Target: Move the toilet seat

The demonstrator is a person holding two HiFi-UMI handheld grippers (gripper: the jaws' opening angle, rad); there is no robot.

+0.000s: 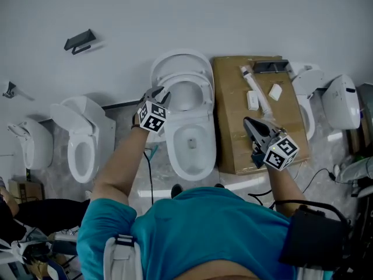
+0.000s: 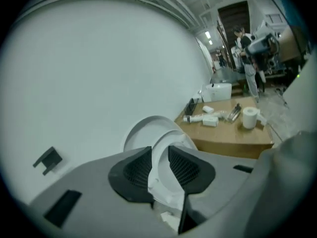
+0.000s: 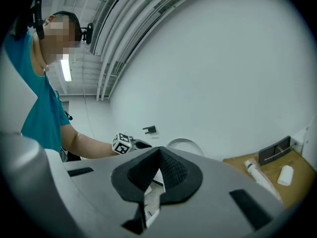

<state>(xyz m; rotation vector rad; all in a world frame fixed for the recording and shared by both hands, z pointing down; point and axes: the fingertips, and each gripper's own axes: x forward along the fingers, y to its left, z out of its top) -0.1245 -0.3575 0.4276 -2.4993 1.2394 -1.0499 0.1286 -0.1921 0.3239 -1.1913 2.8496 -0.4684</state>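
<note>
The white toilet (image 1: 192,142) stands against the wall with its lid (image 1: 180,63) up. Its seat ring (image 1: 187,88) is raised off the bowl and tilted toward the lid. My left gripper (image 1: 163,93) is at the seat's left rim. In the left gripper view the seat rim (image 2: 166,139) runs between the left gripper's (image 2: 159,157) two black pads, which hold it. My right gripper (image 1: 248,122) hovers above the cardboard box, its jaws together with nothing in them. In the right gripper view the right gripper's (image 3: 158,152) tips meet, with the lid (image 3: 184,144) beyond.
A cardboard box (image 1: 233,139) right of the toilet carries a tube (image 1: 254,86), small white pieces, a black item (image 1: 270,67) and a paper roll (image 2: 249,117). More toilets stand left (image 1: 81,144) and right (image 1: 308,98). A black holder (image 1: 80,41) hangs on the wall.
</note>
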